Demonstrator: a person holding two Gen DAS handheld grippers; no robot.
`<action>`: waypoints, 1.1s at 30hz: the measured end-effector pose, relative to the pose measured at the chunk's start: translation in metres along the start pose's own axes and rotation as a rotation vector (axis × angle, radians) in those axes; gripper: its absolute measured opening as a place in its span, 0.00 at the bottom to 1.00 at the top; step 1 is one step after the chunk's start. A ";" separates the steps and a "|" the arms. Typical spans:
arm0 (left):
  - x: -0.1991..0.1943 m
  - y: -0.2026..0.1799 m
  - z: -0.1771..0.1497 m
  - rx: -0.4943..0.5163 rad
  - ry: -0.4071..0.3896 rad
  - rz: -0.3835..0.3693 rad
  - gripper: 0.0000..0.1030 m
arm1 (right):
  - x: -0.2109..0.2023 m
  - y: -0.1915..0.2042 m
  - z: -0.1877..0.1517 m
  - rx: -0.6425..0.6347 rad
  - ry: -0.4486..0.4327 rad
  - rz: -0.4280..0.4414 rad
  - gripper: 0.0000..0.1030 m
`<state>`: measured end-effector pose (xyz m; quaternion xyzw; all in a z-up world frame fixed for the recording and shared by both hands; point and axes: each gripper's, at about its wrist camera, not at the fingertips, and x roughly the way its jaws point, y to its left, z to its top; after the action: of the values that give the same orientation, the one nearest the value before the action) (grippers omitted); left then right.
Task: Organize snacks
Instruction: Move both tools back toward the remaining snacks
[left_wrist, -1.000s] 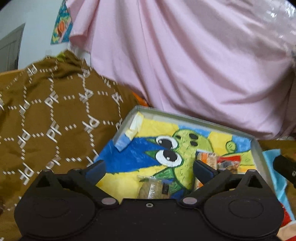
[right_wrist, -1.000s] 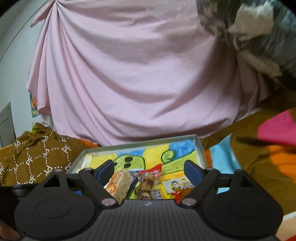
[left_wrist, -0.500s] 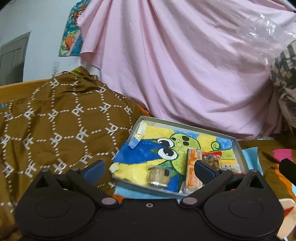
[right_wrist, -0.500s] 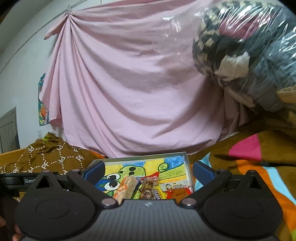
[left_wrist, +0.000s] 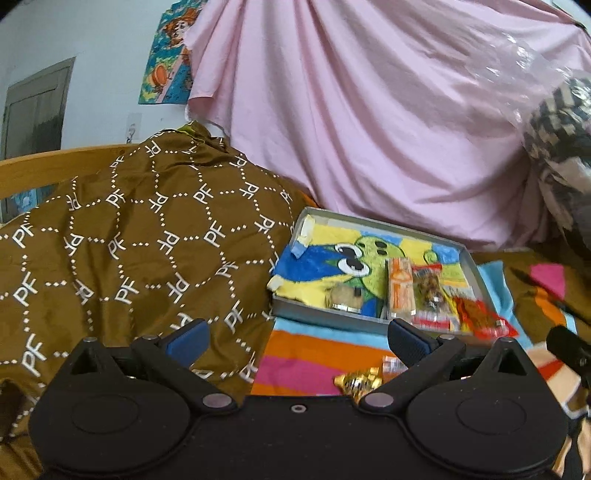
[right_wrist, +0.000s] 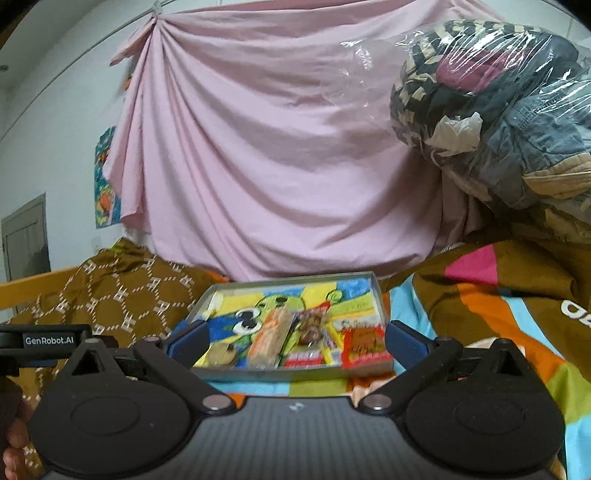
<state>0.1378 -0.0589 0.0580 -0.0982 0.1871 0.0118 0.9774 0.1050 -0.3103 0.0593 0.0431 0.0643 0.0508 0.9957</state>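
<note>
The right gripper (right_wrist: 294, 341) stands with its jaws spread wide and empty; they have just been opening to that width, with nothing between them. The left gripper (left_wrist: 297, 341) is likewise wide apart and holds nothing. Beyond the right jaws, at twelve o'clock, sits the tray (right_wrist: 286, 374) with a cartoon picture on its floor, and along its near edge lie a round snack (right_wrist: 220, 355), an orange bar (right_wrist: 268, 341), a clear packet of brown pieces (right_wrist: 312, 326) and a red packet (right_wrist: 365, 349). In the left view the red packet (left_wrist: 480, 314) hangs over the tray's corner at two o'clock, and a gold-wrapped snack (left_wrist: 356, 382) and a small orange wrapper (left_wrist: 393, 365) lie loose on the striped blanket (left_wrist: 303, 360) just before the right-hand finger. The risk, as I judge it: the blanket is soft and uneven, so a downward press for the loose pieces may bury them or tilt the tray, and the overhanging packet could slide off if the tray is nudged.
</note>
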 end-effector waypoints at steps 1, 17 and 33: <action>-0.003 0.002 -0.003 0.007 0.005 0.000 0.99 | -0.004 0.002 -0.001 -0.002 0.004 -0.002 1.00; -0.030 0.027 -0.049 0.087 0.099 -0.043 0.99 | -0.028 0.031 -0.039 -0.040 0.239 0.022 1.00; -0.024 0.057 -0.067 0.050 0.157 -0.012 0.99 | -0.013 0.036 -0.056 -0.077 0.381 0.011 1.00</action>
<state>0.0879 -0.0158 -0.0044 -0.0757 0.2630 -0.0065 0.9618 0.0815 -0.2714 0.0086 -0.0048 0.2493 0.0657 0.9662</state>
